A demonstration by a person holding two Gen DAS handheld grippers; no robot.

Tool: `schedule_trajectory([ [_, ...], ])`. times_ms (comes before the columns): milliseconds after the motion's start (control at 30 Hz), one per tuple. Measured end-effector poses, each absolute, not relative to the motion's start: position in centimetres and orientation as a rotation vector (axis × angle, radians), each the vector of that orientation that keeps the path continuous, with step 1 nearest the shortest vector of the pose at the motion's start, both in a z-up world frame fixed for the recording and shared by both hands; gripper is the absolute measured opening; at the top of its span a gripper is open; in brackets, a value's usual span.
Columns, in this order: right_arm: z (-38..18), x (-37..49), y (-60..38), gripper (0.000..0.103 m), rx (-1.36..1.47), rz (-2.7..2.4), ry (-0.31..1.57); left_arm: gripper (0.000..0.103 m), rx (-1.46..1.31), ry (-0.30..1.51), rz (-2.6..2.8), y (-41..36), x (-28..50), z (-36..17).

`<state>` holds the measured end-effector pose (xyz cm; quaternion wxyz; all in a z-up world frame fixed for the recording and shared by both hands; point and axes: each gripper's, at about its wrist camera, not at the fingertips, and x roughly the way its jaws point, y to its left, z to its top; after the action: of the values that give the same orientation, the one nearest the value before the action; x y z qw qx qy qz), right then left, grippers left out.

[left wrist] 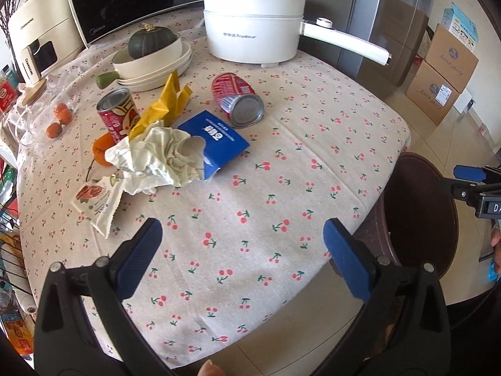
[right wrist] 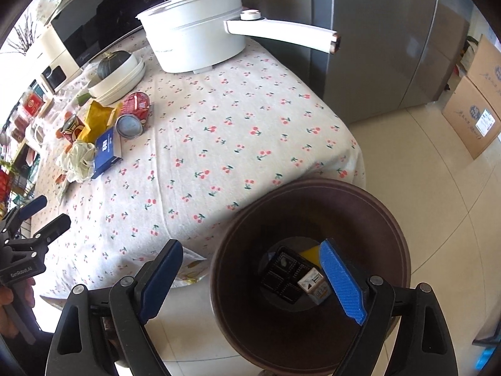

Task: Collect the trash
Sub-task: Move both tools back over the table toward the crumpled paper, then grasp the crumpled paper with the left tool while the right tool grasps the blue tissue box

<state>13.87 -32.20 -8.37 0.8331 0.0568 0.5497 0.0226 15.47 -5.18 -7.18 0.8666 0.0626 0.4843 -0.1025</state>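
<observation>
Trash lies on the cherry-print tablecloth (left wrist: 281,156): crumpled paper (left wrist: 156,156), a blue carton (left wrist: 216,139), a yellow wrapper (left wrist: 162,106), a tipped red can (left wrist: 239,98), an upright red can (left wrist: 117,112) and a snack packet (left wrist: 94,200). My left gripper (left wrist: 242,250) is open and empty above the table's near part. My right gripper (right wrist: 250,272) is open and empty over the brown bin (right wrist: 313,338), which holds a black tray (right wrist: 285,274), a small carton (right wrist: 314,285) and something yellow (right wrist: 310,255). The bin also shows in the left wrist view (left wrist: 419,213).
A white electric pot (left wrist: 253,22) with a long handle (left wrist: 344,40) stands at the back. A squash in stacked bowls (left wrist: 153,56), oranges (left wrist: 59,119), a microwave (left wrist: 125,0) and a fridge (right wrist: 375,40) are around. Cardboard boxes (left wrist: 444,72) stand on the floor at right.
</observation>
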Motion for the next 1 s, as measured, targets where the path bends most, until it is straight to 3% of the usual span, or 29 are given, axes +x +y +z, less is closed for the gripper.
schedule_trajectory([
  [600,-8.3,20.4,-23.2,0.095,0.091,0.138,1.163,0.102,-0.082,1.066,-0.043,5.4,18.8,-7.1],
  [833,-9.4,23.2,-22.7,0.095,0.046,0.091,1.17,0.102,-0.135,1.074,-0.077,5.0,22.5,-8.8],
  [1000,-10.1,24.7,-23.1,0.095,0.049,0.066,1.184,0.09,-0.114,1.079,-0.105,3.5,24.9,-10.4],
])
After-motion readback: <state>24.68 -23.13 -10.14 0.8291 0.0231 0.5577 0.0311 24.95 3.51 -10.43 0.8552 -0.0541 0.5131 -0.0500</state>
